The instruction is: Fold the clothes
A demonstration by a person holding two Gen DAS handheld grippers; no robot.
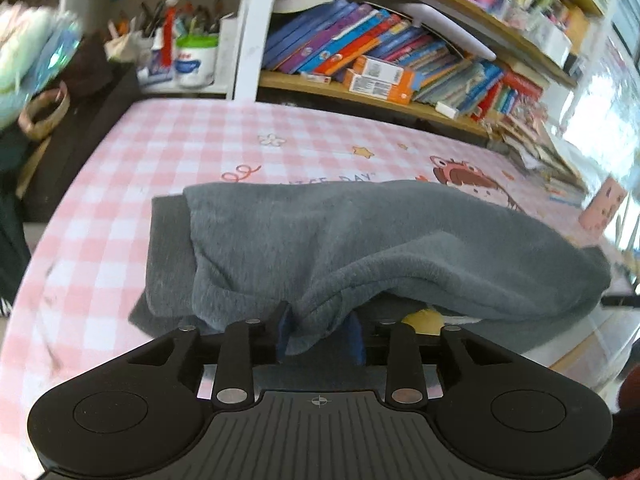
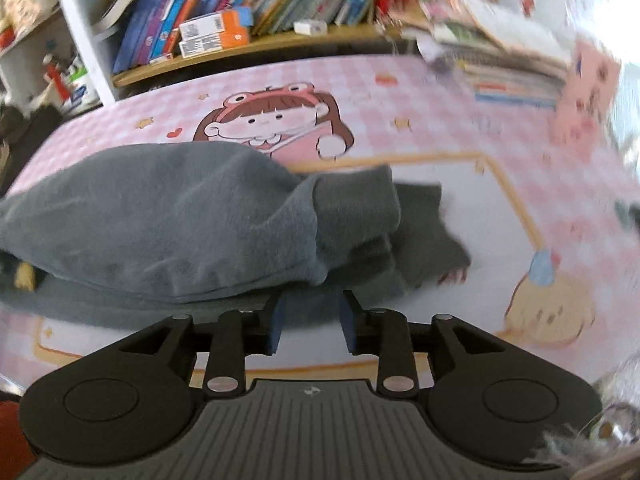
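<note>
A grey garment (image 1: 340, 248) lies bunched and partly folded on a pink checked tablecloth (image 1: 168, 160). A fold of it drapes between the fingers of my left gripper (image 1: 320, 336), which is partly shut on it. A yellow patch (image 1: 424, 318) shows under the lifted fold. In the right wrist view the same garment (image 2: 180, 216) lies to the left and ahead. My right gripper (image 2: 310, 320) is open and empty, at the garment's near edge, over the white panel of the cloth (image 2: 452, 248).
Bookshelves (image 1: 380, 52) packed with books stand along the table's far edge. A stack of books (image 2: 512, 68) and a pink box (image 2: 588, 92) sit at the far right. Tubs with pens (image 1: 192, 56) stand at the far left. A dark cabinet (image 1: 88, 120) borders the left edge.
</note>
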